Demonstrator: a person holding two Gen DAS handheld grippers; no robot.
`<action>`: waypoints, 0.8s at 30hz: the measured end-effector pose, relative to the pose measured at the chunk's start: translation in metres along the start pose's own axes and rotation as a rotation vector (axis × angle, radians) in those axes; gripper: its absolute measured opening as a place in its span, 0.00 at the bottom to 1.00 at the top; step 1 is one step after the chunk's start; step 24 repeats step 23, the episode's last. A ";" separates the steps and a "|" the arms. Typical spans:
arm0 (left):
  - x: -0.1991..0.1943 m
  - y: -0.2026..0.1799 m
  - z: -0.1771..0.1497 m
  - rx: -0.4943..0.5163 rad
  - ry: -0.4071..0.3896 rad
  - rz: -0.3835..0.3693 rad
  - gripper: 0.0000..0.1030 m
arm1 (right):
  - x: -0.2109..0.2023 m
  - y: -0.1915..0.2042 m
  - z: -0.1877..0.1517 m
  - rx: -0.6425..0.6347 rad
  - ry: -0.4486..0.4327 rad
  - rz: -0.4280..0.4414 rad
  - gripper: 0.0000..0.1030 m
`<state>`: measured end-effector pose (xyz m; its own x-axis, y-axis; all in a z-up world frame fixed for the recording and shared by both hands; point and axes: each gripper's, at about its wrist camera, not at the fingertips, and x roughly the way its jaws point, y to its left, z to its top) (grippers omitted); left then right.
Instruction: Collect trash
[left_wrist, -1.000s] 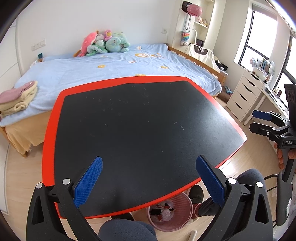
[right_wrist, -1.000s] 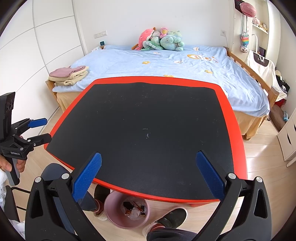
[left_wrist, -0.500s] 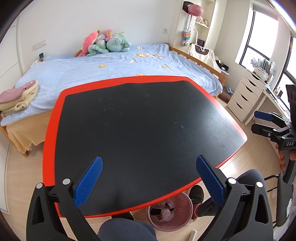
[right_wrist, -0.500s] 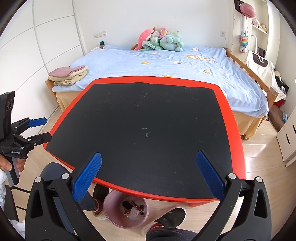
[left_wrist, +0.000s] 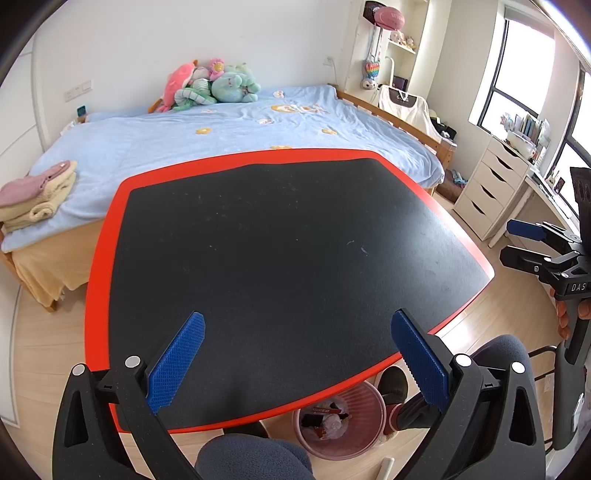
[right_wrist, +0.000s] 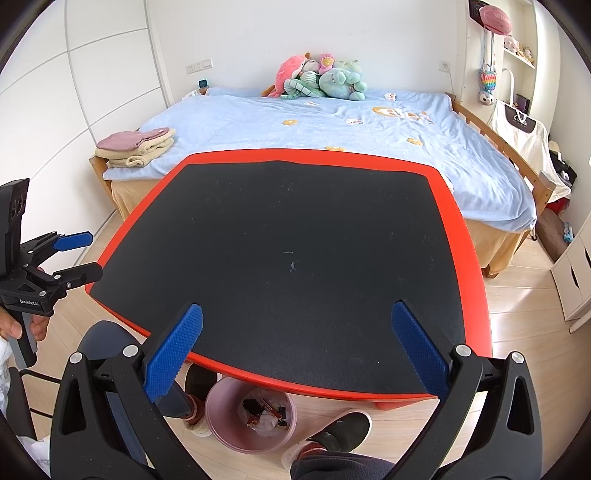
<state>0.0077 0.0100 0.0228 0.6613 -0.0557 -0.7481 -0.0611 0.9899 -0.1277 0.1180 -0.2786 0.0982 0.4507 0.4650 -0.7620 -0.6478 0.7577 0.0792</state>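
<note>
Bedroom daylight falls on a bare black-topped, red-rimmed table (left_wrist: 280, 251); the left gripper (left_wrist: 295, 363) and right gripper (right_wrist: 295, 356) hover over its near edge, fingers spread and holding nothing, likely because the trash (right_wrist: 264, 408) sits in the pink wastebasket (right_wrist: 221, 432) underneath.

A black desk (right_wrist: 295, 240) with a red rim stands before a bed with a light blue blanket (right_wrist: 332, 125). Plush toys (right_wrist: 321, 79) are piled at its head; folded towels (right_wrist: 136, 146) rest on one corner. White drawers (left_wrist: 487, 192) stand near a window (left_wrist: 517, 66).
</note>
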 end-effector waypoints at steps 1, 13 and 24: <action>0.000 0.000 0.000 0.001 0.000 0.000 0.94 | 0.000 0.000 -0.001 -0.001 0.001 0.000 0.97; 0.000 0.001 -0.004 0.004 -0.003 -0.014 0.94 | 0.001 0.001 -0.003 -0.001 0.004 0.000 0.97; 0.001 -0.001 0.000 0.001 0.004 -0.001 0.94 | 0.003 0.000 -0.006 -0.003 0.004 -0.002 0.97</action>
